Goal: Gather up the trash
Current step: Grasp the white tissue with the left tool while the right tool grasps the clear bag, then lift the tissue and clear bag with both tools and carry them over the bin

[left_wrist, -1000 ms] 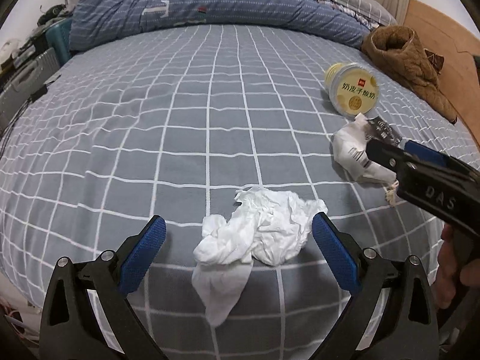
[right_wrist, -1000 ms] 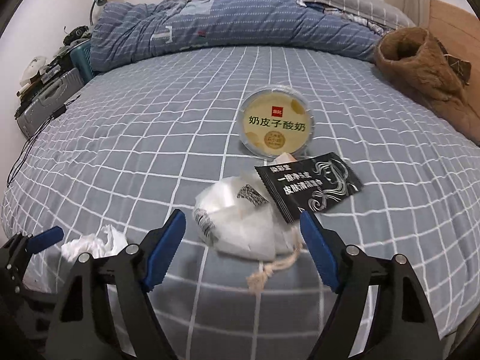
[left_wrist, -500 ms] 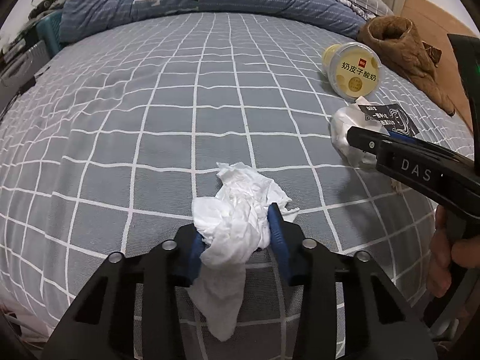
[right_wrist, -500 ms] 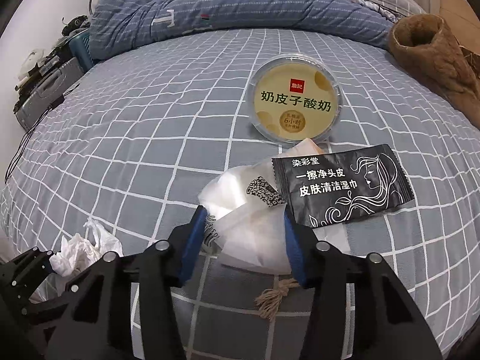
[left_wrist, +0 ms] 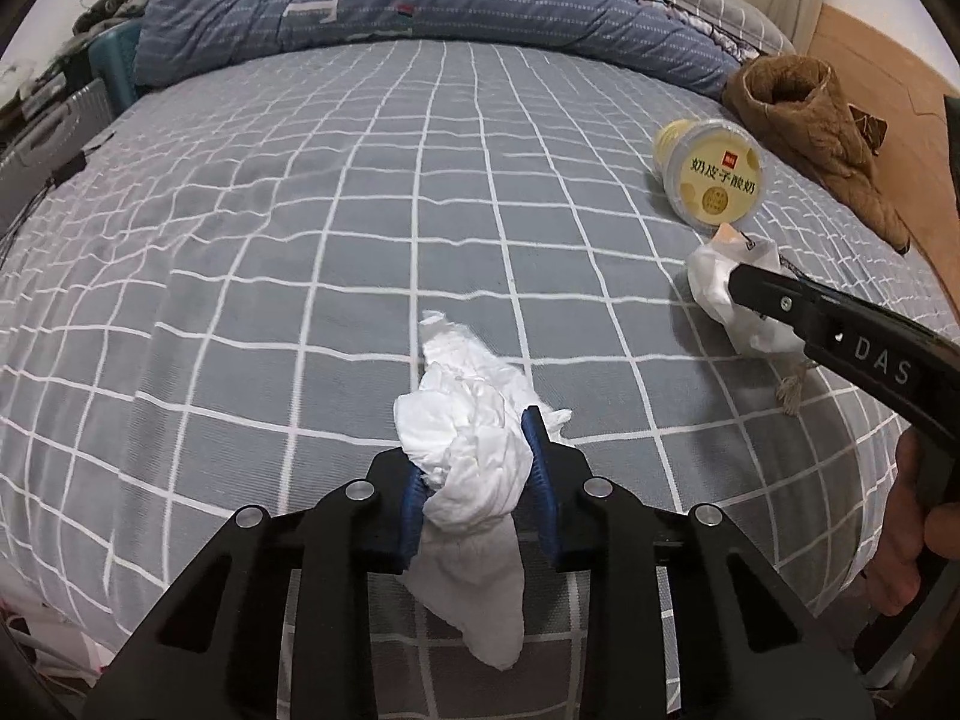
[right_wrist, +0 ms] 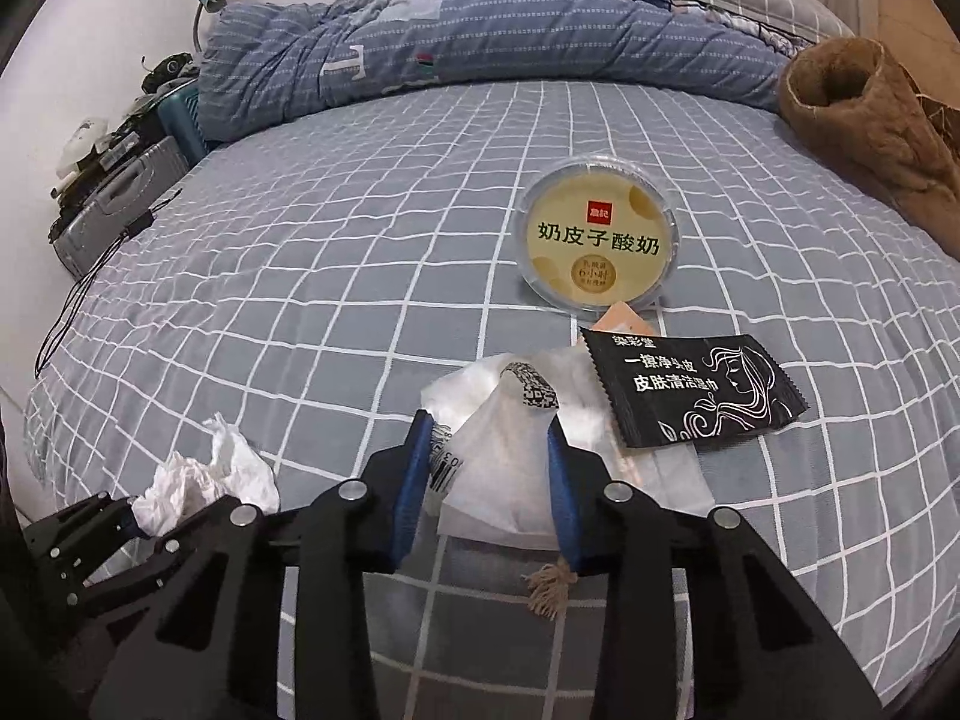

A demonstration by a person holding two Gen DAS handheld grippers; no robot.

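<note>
Trash, a crumpled white paper tissue (left_wrist: 474, 438), lies left of the round yellow yogurt cup (left_wrist: 714, 180) on the bed, the closing left claw (left_wrist: 477, 468) pinching it for lifting; the right claw (right_wrist: 492, 468), also closing, squeezes a white plastic wrapper (right_wrist: 510, 444).

Crumpled tissue (left_wrist: 474, 438) is pinched by the closing left gripper (left_wrist: 477, 468) on the checked bedsheet (left_wrist: 300, 240); yogurt cup (left_wrist: 714, 180) is seen far right.

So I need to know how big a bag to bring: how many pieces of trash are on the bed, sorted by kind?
Crumpled white tissue: 1
White paper bag: 1
Black wipe sachet: 1
Yellow yogurt cup: 1
Total: 4
</note>
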